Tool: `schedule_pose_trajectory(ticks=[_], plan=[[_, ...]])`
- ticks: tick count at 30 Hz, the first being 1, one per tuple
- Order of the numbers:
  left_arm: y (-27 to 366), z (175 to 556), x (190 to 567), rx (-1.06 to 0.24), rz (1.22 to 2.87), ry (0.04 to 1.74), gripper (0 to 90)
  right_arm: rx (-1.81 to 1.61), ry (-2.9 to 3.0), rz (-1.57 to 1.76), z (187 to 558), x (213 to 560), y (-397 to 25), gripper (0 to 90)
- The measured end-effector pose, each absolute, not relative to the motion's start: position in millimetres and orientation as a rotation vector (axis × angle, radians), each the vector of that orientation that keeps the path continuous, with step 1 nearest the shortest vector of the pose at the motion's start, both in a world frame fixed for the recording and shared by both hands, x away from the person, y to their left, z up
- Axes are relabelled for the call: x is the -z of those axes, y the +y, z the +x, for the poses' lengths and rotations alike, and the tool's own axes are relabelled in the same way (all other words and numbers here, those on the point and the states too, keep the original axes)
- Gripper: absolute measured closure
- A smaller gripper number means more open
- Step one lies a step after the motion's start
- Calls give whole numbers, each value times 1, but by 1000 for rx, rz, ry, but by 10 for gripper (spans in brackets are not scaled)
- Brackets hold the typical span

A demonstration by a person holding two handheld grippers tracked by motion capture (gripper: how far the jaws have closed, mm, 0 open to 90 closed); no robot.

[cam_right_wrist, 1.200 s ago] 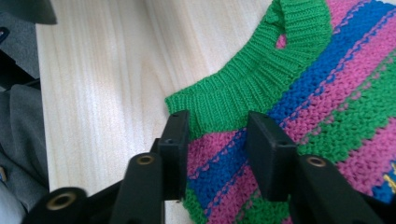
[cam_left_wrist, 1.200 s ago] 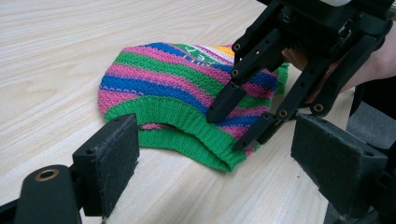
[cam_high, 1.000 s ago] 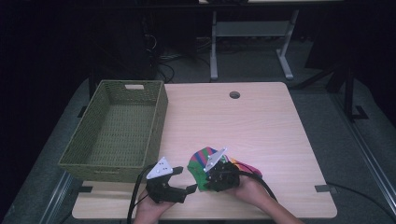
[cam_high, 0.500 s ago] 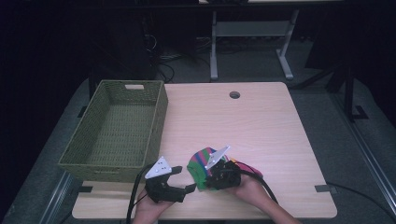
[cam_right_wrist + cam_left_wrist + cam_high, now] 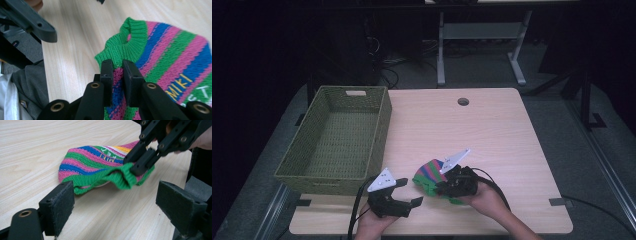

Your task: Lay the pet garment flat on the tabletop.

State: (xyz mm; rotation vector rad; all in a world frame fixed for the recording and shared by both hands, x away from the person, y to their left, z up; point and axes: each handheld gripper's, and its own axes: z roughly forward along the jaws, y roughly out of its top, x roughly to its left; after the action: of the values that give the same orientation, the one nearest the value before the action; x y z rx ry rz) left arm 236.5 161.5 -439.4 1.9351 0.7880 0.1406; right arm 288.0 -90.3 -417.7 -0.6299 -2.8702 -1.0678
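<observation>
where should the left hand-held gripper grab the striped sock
On the green cuff, coming in low along the table from the near side. The right hand-held gripper pinches that cuff up, so its ribbed edge hangs clear, and the left hand-held gripper faces it open.

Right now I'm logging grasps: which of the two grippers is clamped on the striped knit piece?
The right gripper: its jaws pinch the striped knit piece at its green edge. The left gripper stands open beside it.

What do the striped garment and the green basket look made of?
Striped knitted garment: soft matte yarn, probably acrylic or wool; rows of stitches and a ribbed green cuff show, and it folds limply. Green rectangular woven basket: tightly woven strands, maybe paper cord or plastic wicker; the fibre can't be told.
</observation>
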Motion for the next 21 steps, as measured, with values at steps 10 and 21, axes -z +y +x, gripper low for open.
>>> schedule_pose_trajectory(ticks=[10,21], plan=[[159,235,439,-143,1937,778,148,1153,-2832,-691,288,395,-107,788],[155,239,439,-147,1932,781,148,1232,-2818,-708,292,376,-126,788]])
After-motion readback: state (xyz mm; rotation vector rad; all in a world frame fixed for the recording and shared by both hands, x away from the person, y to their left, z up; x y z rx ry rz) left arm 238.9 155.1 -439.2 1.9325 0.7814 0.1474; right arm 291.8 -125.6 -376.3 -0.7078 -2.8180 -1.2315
